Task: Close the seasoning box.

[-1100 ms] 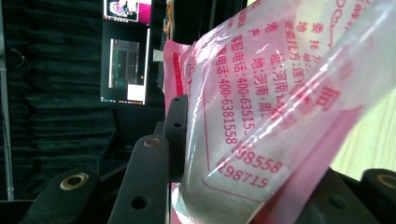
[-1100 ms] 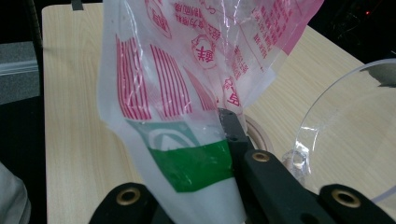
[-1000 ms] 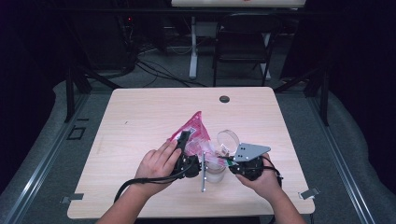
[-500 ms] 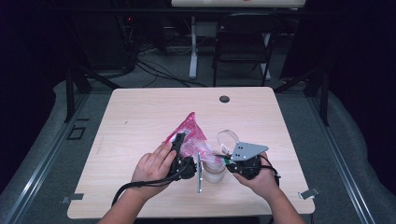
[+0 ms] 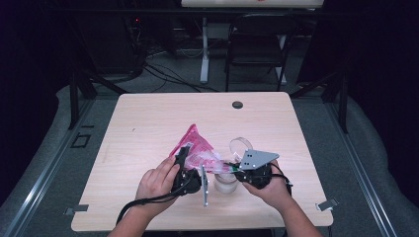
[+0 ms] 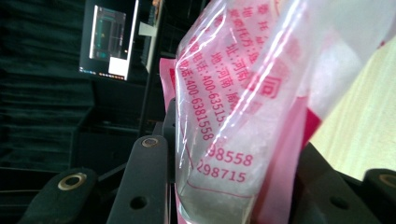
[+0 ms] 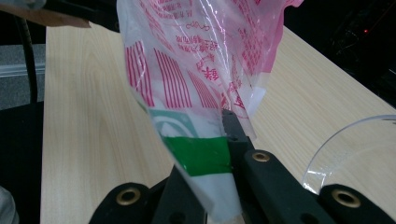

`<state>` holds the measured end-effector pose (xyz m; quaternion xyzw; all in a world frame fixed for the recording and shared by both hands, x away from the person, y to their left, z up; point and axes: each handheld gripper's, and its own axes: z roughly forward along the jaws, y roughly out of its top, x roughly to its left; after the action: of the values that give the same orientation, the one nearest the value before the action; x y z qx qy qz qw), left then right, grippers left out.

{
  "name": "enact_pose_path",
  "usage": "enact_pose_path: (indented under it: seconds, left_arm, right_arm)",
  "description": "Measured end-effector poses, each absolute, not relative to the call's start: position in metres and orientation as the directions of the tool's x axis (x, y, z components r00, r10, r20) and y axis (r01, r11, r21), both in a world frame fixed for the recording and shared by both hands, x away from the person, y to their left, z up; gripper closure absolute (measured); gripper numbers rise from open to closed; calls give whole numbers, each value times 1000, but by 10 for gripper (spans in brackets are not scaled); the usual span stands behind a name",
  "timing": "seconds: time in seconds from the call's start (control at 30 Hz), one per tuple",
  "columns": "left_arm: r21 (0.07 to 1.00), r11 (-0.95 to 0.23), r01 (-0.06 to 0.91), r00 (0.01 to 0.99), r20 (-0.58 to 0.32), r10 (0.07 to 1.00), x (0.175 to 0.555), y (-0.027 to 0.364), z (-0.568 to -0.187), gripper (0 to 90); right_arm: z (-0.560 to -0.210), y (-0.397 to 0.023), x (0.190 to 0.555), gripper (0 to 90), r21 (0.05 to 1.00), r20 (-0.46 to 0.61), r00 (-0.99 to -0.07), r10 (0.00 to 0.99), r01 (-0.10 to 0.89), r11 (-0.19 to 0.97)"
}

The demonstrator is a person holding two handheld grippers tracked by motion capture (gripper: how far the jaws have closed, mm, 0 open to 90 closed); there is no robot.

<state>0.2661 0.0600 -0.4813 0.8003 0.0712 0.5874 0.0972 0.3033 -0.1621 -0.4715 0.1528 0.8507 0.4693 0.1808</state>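
Both claws clamp the pink bag (image 5: 197, 148), left claw (image 6: 219, 186) wider, right claw (image 7: 219, 186) tight; a jerk could spill it beside the cup (image 5: 226, 181).

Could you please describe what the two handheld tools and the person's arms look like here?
Both tools are black. The right tool carries a grey three-cornered plate, the left tool trails a black cable toward the table's near edge. Brass-coloured rivets dot the jaws. The forearms are bare.
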Motion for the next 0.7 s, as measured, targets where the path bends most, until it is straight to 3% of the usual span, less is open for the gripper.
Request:
enact_pose_path:
  seconds: [0.7]
  left_arm:
    - [372, -926, 59, 323, 871, 371, 257, 67, -500, 664]
  right_arm:
    - [-473, -153, 301, 900, 839, -205, -882, 424, 65, 540]
